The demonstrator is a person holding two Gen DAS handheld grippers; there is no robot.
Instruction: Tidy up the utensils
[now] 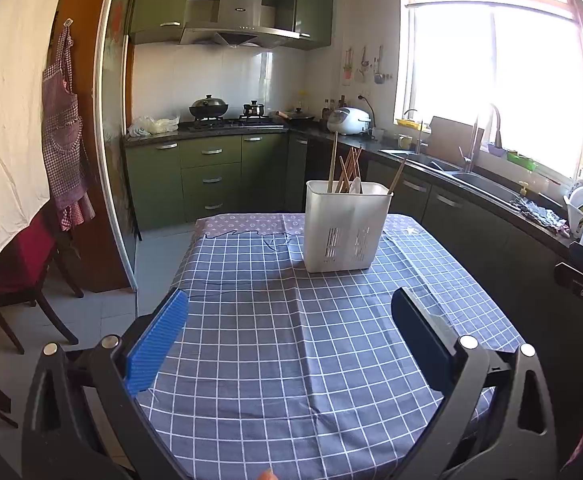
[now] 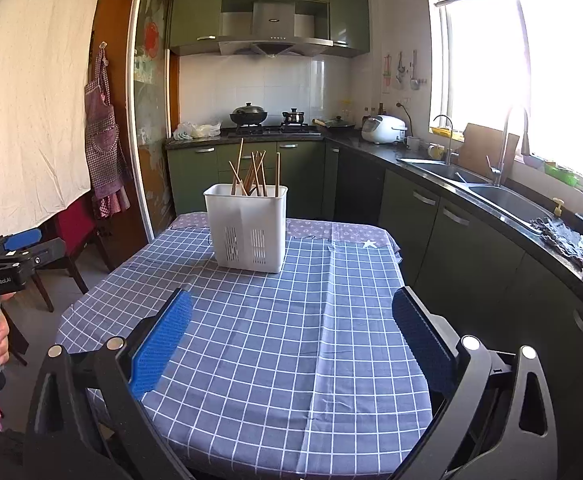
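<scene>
Nearest, the left claw [image 1: 289, 336] and the right claw [image 2: 291, 336] both hang with fingers spread apart, gripping nothing, above the checked-cloth surface [image 2: 251, 360]. Farther back on it stands one white slotted utensil holder [image 2: 246, 227], upright, holding about eight wooden chopsticks [image 2: 254, 170] and one white spoon [image 1: 355, 186].

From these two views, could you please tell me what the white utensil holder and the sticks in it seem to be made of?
The white slotted utensil holder looks like matte moulded plastic, given its thin walls and vent slits. The thin tan chopsticks look like bare wood or bamboo; the views leave that open.
</scene>
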